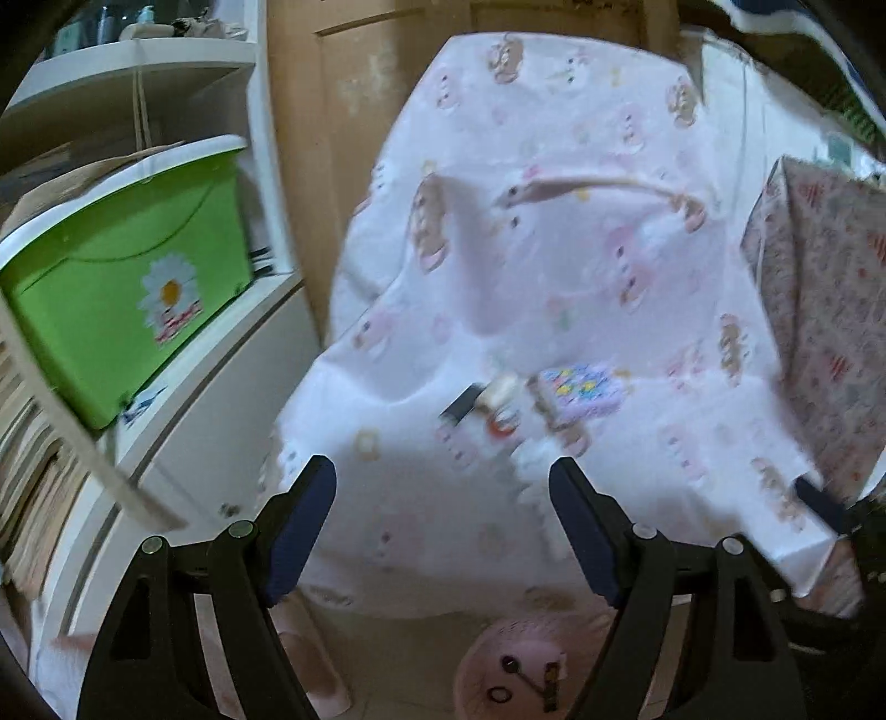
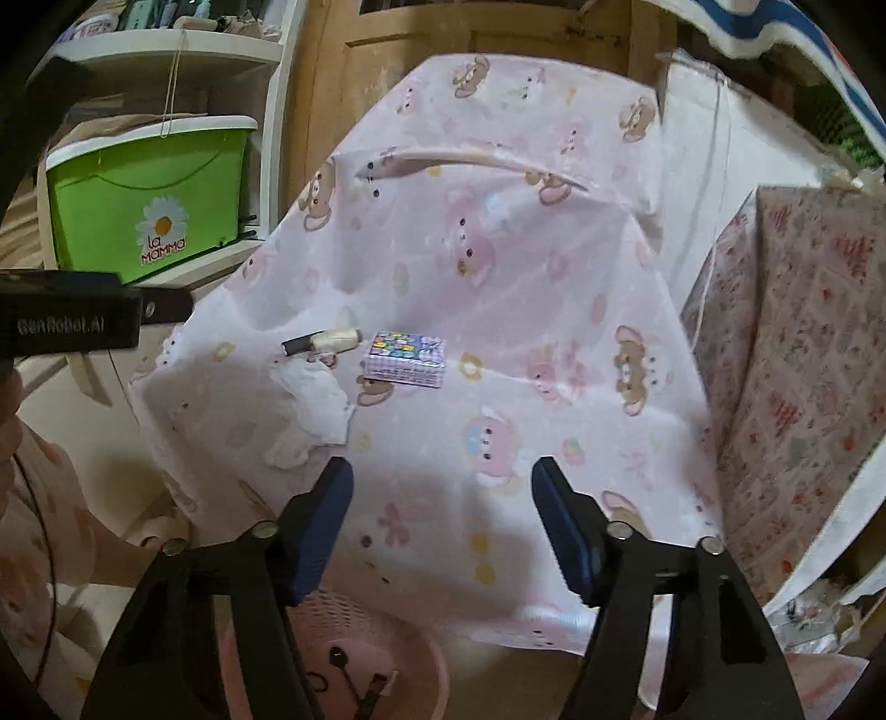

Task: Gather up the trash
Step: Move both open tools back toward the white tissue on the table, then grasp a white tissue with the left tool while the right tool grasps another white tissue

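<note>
On a table draped with a pink bear-print cloth (image 2: 498, 310) lie a crumpled white tissue (image 2: 315, 401), a cream roll with a black end (image 2: 324, 342) and a small colourful box (image 2: 407, 360). They show blurred in the left wrist view, the box (image 1: 578, 390) and the roll (image 1: 482, 401). My right gripper (image 2: 443, 515) is open and empty, above the cloth's near part. My left gripper (image 1: 443, 520) is open and empty, short of the items. A pink basket (image 2: 382, 653) stands on the floor below the table edge, also in the left wrist view (image 1: 487, 659), with small dark items inside.
A green lidded bin (image 2: 149, 199) sits on white shelves at the left. A wooden door (image 2: 498, 27) stands behind the table. A floral-covered piece of furniture (image 2: 803, 360) stands at the right. The left gripper's body (image 2: 66, 321) shows at the left edge.
</note>
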Available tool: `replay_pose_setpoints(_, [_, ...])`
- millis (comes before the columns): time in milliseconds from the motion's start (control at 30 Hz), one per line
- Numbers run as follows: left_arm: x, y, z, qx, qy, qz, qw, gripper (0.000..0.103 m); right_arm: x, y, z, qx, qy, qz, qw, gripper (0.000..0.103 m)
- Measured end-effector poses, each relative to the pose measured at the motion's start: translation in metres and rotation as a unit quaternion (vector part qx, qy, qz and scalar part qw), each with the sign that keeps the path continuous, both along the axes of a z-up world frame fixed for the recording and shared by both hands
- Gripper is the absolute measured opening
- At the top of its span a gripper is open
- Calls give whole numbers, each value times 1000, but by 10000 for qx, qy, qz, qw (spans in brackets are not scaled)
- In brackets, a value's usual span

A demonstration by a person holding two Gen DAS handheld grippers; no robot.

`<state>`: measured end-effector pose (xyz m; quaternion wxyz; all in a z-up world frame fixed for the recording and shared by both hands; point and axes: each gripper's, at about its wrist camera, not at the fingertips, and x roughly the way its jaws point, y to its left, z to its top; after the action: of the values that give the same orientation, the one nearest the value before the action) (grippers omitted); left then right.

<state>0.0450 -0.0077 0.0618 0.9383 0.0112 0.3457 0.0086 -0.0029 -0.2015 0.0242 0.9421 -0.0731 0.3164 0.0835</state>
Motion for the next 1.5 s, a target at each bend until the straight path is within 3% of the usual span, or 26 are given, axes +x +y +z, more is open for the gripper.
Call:
replay_pose_setpoints(167, [18,3,0,-337,173,-74,9993,81,15,-6,-4,300,253,-219,9990,60])
replay_pose_setpoints(333, [32,-1,-21,-311,460,-158,9983,77,25,-12,-17,394,378,-318,9980,60])
replay_pose_setpoints(500, [49,-2,-46,-726,944,-363,9922,56,29,-14,-32,390,514,-341,9973,60])
replay_pose_setpoints(733, [93,-15,-58,-972,1485,-736,9814,50,27,-12,-44,260,548,-357,9975,60])
replay_pose_setpoints(833, [101,-20,-67,-1013,1663,-796,9776,41,27,-14,-45,267,555,-357,9975,61])
replay_pose_setpoints(933, [108,-24,-78,-1154,1916,-796,9714,27,27,-15,-47,331,582,-361,9971,62])
replay_pose_setpoints(967, [109,-26,-80,-1144,1941,-758,9713,15,27,-16,-48,353,582,-360,9970,63])
replay_pose_setpoints(1033, [108,-29,-78,-1129,1873,-785,9726,2,27,-15,-49,370,594,-349,9969,64])
replay_pose_setpoints(1200, [97,-23,-54,-970,1373,-715,9832,1,23,-12,-49,387,495,-300,9976,71])
replay_pose_setpoints(1333, [83,-9,-26,-1046,919,-686,9879,1,22,-8,-47,492,377,-283,9977,85])
replay_pose_setpoints(1500, [65,7,-3,-866,484,-399,9943,1,30,7,-44,576,336,-141,9977,86])
